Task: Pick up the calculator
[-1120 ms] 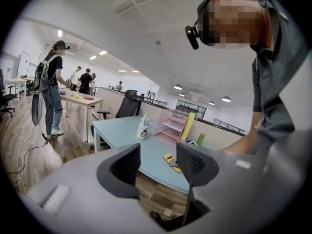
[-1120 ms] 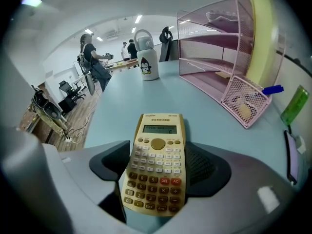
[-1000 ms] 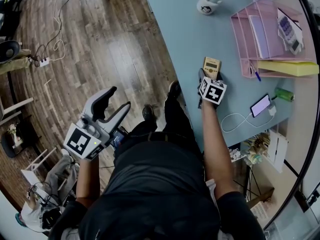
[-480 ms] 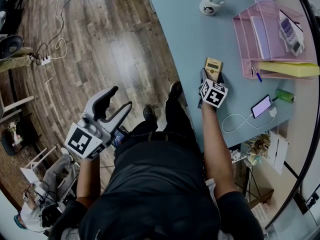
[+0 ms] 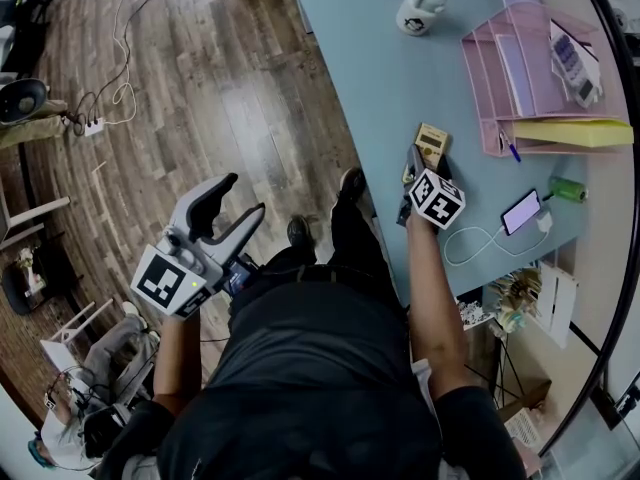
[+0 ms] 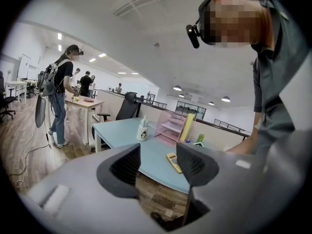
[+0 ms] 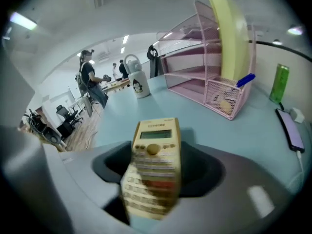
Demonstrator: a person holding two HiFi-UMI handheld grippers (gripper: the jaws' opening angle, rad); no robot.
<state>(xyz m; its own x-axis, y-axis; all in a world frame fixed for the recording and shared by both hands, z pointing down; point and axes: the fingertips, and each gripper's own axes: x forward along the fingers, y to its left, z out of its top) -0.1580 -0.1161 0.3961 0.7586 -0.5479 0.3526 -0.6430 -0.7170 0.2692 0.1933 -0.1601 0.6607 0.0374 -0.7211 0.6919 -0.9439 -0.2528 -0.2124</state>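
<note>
The beige calculator (image 5: 432,144) is clamped between the jaws of my right gripper (image 5: 421,162) near the front edge of the light blue table (image 5: 385,78). In the right gripper view the calculator (image 7: 155,155) stands tilted in the gripper (image 7: 158,168), display end pointing away and raised off the tabletop, key end blurred. My left gripper (image 5: 226,204) hangs open over the wooden floor, left of the person's body, nothing between its fingers. In the left gripper view that gripper (image 6: 158,165) looks across at the table, and the calculator (image 6: 172,161) shows small at its near edge.
A pink wire organizer (image 5: 520,68) with a yellow folder (image 5: 575,136) stands at the table's right. A white mug (image 5: 420,3) sits farther back. A phone (image 5: 522,211) on a white cable and a green can (image 5: 568,190) lie right of my right gripper. People stand in the background office.
My right gripper has risen a little, shifted right and rolled, taking the calculator with it off the tabletop. The left gripper has stayed where it was.
</note>
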